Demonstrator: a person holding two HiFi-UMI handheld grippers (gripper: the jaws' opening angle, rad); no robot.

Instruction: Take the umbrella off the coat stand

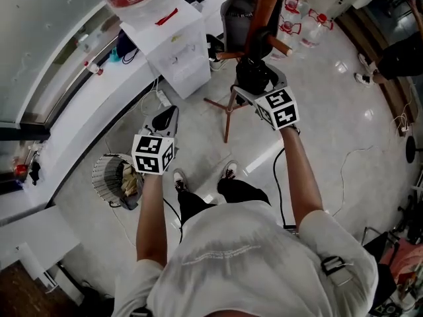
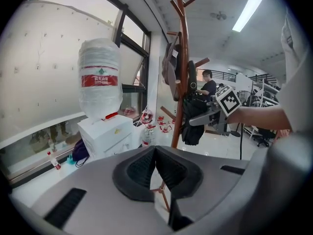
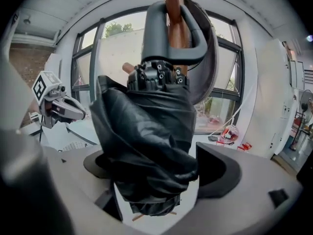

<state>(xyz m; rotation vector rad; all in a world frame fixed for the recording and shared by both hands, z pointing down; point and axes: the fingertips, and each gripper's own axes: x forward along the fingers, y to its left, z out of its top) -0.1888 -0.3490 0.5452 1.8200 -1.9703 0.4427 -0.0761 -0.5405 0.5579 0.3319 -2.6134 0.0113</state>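
A folded black umbrella (image 3: pixel 146 136) hangs by its grey loop handle (image 3: pixel 159 28) from a peg of the brown wooden coat stand (image 3: pixel 173 4). My right gripper (image 3: pixel 151 173) stands wide open around the umbrella's lower folds; the right pad shows a gap, and the left pad is hidden behind the fabric. In the head view the right gripper (image 1: pixel 251 84) is against the umbrella (image 1: pixel 254 71) at the stand (image 1: pixel 264 8). My left gripper (image 1: pixel 165 119) hangs lower and to the left, apart from the stand. Its jaws (image 2: pixel 155 151) meet at the tips with nothing held.
A white water dispenser (image 1: pixel 173 51) with a big bottle stands left of the stand. A wire basket (image 1: pixel 114 177) sits on the floor at the left. Small bottles (image 1: pixel 304 15) crowd behind the stand. A grey bag (image 2: pixel 171 65) hangs higher up. Cables trail across the floor.
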